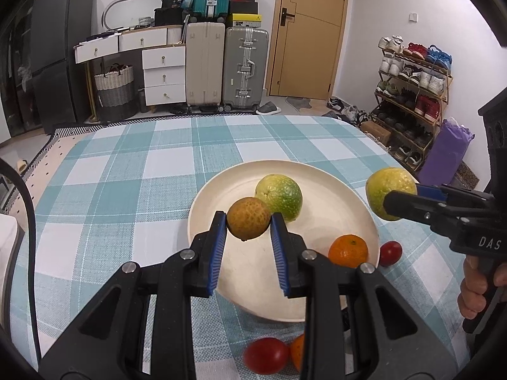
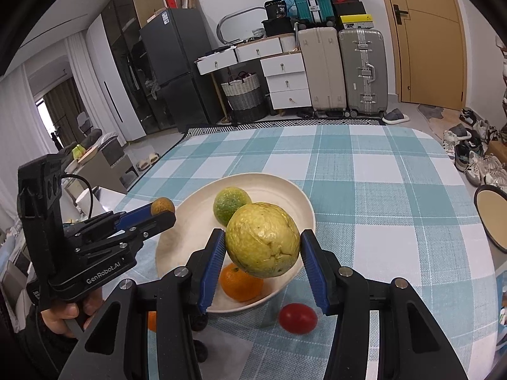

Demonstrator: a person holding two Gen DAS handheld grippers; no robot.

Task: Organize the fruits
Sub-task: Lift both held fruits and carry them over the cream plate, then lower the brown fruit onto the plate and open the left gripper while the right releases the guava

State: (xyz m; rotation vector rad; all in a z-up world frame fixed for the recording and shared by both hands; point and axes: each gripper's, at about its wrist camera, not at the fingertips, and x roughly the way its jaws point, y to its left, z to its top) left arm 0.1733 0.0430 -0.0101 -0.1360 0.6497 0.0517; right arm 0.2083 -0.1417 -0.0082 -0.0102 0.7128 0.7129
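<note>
My left gripper is shut on a small brownish-yellow fruit and holds it above the cream plate. My right gripper is shut on a large yellow-green fruit above the plate's right side; this fruit also shows in the left wrist view. A green fruit and an orange lie on the plate. Red tomatoes and a second orange lie on the checked cloth beside the plate.
The table carries a teal and white checked cloth. A dark-rimmed round dish sits at the table's right edge. Suitcases, drawers and a shoe rack stand beyond the table.
</note>
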